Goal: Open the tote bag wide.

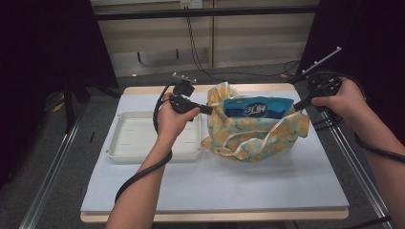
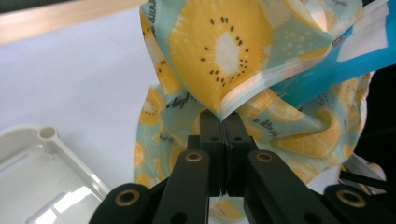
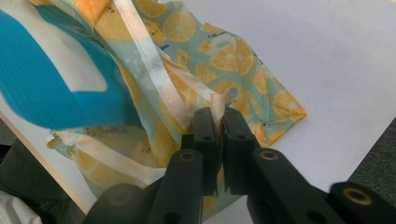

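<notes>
White sheeting covers the table (image 1: 215,186), which stands on a grey floor with dark curtains to either side and pale wall panels behind. Taking the fabric bag (image 1: 253,131) as the reference point: it sits on the table's far half, right of centre, printed with yellow citrus slices on a pale teal ground, its mouth held up and spread. A blue packet (image 1: 258,107) with white lettering rests inside the bag at its top, the upper part of the packet standing clear of the rim.

Left claw (image 1: 210,110) meets the bag's left rim. In the left gripper view the left claw (image 2: 226,122) is pressed together on a fold of the bag's white-edged hem, fabric caught between the black pads.

Right claw (image 1: 297,106) meets the bag's right rim. In the right gripper view the right claw (image 3: 217,115) pinches a white strip of the bag's edge, with the pads close on the cloth and a narrow gap lower down between them.

White tray (image 1: 138,138), shallow and rectangular, lies just left of the bag, under the left hand (image 1: 174,121). Right hand (image 1: 341,98) is to the right of the bag, above the table's edge.
</notes>
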Demonstrator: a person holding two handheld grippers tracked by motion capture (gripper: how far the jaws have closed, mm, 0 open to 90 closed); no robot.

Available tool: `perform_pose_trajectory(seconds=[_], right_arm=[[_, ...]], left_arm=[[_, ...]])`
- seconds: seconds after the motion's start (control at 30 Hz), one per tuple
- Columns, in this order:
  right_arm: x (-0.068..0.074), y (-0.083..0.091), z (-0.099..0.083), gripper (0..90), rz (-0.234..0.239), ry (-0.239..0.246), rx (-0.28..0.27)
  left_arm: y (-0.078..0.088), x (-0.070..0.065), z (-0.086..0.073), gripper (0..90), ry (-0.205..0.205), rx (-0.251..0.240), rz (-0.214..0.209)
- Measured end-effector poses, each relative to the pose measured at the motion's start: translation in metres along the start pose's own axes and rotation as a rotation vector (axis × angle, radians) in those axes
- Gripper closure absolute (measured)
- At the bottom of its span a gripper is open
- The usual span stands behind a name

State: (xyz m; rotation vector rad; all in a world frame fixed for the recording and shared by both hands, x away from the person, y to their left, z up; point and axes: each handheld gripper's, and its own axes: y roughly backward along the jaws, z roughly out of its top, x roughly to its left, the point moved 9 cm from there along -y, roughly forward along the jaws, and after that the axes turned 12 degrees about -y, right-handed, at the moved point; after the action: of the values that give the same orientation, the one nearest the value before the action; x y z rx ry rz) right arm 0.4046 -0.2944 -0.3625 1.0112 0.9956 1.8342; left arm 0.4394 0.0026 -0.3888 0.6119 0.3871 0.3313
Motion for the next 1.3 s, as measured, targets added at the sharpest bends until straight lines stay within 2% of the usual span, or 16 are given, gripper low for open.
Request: perform_pose_trajectory(seconds=[0.07, 0.13, 0.17, 0.2, 0.27, 0.3, 0.4, 0.47, 0.63, 0.87, 0.9, 1.1, 1.13, 1.17, 1.23, 1.3], right_arm=[[-0.002, 0.000, -0.003, 82.0, -0.006, -0.006, 0.008], [-0.004, 0.000, -0.006, 78.5, -0.014, -0.010, 0.003], [-0.005, 0.001, -0.006, 76.7, -0.016, -0.006, 0.001], [-0.005, 0.002, -0.007, 74.5, -0.016, -0.008, -0.003], [-0.006, 0.004, -0.008, 71.7, -0.023, -0.003, -0.011], [-0.005, 0.005, -0.009, 69.0, -0.023, -0.012, -0.010], [-0.006, 0.011, -0.009, 59.1, -0.024, -0.023, -0.030], [-0.005, 0.013, -0.010, 51.9, -0.021, -0.050, -0.036], [-0.002, 0.016, -0.013, 46.1, -0.014, -0.052, -0.037], [0.002, 0.008, -0.016, 48.8, -0.008, -0.063, -0.019], [0.002, 0.005, -0.016, 52.6, -0.006, -0.071, -0.020], [0.004, -0.007, -0.016, 58.3, 0.004, -0.068, 0.004], [0.005, -0.007, -0.016, 60.7, 0.014, -0.062, 0.008], [0.005, -0.008, -0.015, 62.9, 0.014, -0.061, 0.006], [0.006, -0.010, -0.015, 64.8, 0.011, -0.053, 0.017], [0.007, -0.011, -0.016, 69.2, 0.010, -0.054, 0.024]], left_arm=[[0.000, -0.001, -0.003, 89.9, -0.007, 0.022, -0.008], [-0.002, -0.003, -0.006, 90.0, 0.004, 0.035, -0.028], [-0.003, -0.004, -0.006, 90.0, 0.017, 0.029, -0.026], [-0.002, -0.004, -0.006, 90.0, 0.008, 0.035, -0.032], [-0.002, -0.006, -0.006, 90.0, 0.020, 0.023, -0.036], [-0.001, -0.006, -0.006, 90.0, 0.006, 0.031, -0.032], [0.001, -0.009, -0.004, 90.0, 0.018, 0.021, -0.041], [0.003, -0.011, -0.003, 90.0, 0.006, 0.024, -0.045], [0.004, -0.014, -0.001, 90.0, -0.005, 0.034, -0.037], [0.000, -0.014, -0.002, 90.0, 0.000, 0.023, -0.043], [0.000, -0.014, -0.002, 90.0, 0.003, 0.023, -0.039], [0.003, -0.010, -0.005, 89.8, 0.002, 0.025, -0.032], [0.003, -0.010, -0.004, 89.5, 0.016, 0.015, -0.027], [0.005, -0.009, -0.005, 88.2, 0.000, 0.019, -0.026], [0.006, -0.010, -0.004, 84.8, 0.001, 0.018, -0.034], [0.007, -0.010, -0.001, 77.5, -0.006, 0.004, -0.022]])
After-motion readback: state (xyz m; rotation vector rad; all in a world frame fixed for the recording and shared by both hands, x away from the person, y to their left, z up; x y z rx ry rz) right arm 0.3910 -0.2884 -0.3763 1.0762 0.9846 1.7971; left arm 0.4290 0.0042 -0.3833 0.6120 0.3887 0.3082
